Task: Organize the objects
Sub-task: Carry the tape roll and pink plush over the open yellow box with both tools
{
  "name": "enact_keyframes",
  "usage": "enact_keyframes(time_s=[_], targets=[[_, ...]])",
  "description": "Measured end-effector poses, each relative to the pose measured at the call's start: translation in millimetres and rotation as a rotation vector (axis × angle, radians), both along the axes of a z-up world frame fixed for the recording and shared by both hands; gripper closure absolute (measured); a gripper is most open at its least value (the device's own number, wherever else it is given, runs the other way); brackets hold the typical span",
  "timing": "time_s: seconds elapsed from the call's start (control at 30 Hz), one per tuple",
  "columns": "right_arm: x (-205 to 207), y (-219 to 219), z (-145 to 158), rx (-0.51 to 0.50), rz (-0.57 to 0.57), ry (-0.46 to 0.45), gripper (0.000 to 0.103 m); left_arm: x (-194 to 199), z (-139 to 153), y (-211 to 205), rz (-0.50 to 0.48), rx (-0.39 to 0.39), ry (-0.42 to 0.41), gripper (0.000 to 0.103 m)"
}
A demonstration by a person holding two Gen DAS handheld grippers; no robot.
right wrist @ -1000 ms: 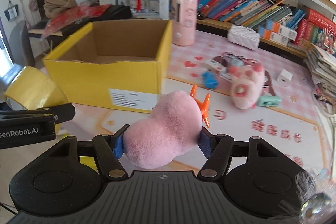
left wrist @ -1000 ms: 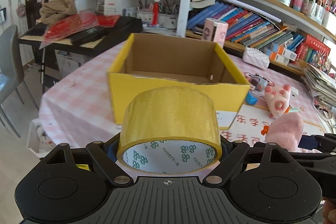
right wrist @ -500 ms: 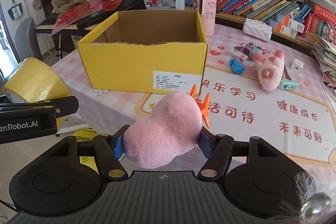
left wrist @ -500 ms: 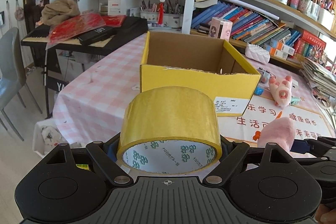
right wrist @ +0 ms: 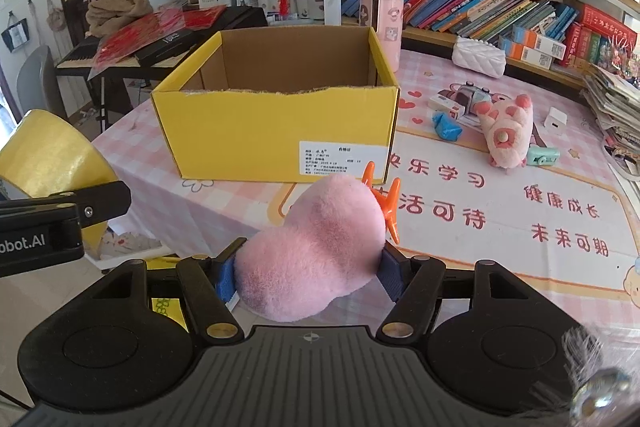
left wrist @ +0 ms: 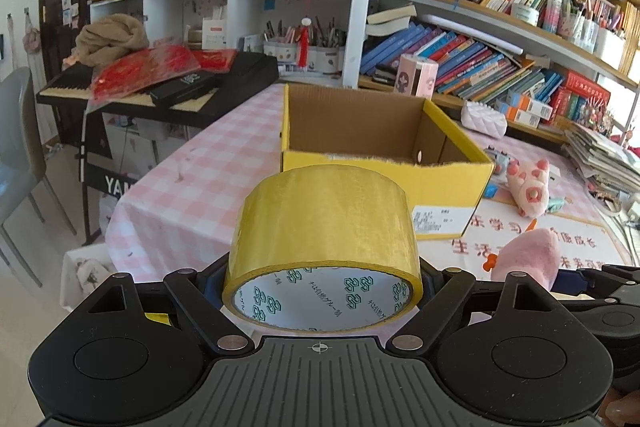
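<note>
left gripper (left wrist: 322, 287): jaws clamped on yellow tape roll (left wrist: 324, 227) | right gripper (right wrist: 308, 271): jaws clamped on pink plush toy (right wrist: 316, 247) | both held off the surface (right wrist: 500, 195), short of open yellow box (right wrist: 276, 131)

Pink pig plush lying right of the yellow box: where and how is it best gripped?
Probably across the pink pig plush's soft body, tool descending from above, fingers straddling its narrow width. It lies lengthwise on the pink tablecloth, ears far, rear near; a mint clip touches its right side.
</note>
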State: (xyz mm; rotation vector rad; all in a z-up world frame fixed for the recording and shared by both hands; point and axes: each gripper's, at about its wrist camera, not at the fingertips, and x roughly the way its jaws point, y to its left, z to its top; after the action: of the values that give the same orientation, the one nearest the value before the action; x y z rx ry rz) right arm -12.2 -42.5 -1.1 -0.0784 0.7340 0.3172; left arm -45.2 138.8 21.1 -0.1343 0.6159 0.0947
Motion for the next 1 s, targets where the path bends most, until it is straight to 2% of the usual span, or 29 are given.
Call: enact_keyframes(time_s=[0.23, 0.6, 0.8, 1.0], targets=[[14.2, -0.8, 11.3, 0.000, -0.018, -0.038, 0.039, 20.6, 10.7, 3.4, -0.020, -0.009, -0.031, 0.018], [81.2, 1.1, 41.6, 0.027, -0.036, -0.156, 0.039, 81.8, 32.5, -0.8, -0.004, 0.008, -0.098, 0.018], [131.3, 11.4, 53.4, 0.012, 0.014, -0.235, 0.039, 121.7, 40.6, -4.0, 0.031, 0.038, -0.123, 0.017], [174.4, 26.8, 42.9, -0.048, 0.117, -0.260, 0.039, 156.7, 26.9, -6.3, 0.070, 0.068, -0.067, 0.018]])
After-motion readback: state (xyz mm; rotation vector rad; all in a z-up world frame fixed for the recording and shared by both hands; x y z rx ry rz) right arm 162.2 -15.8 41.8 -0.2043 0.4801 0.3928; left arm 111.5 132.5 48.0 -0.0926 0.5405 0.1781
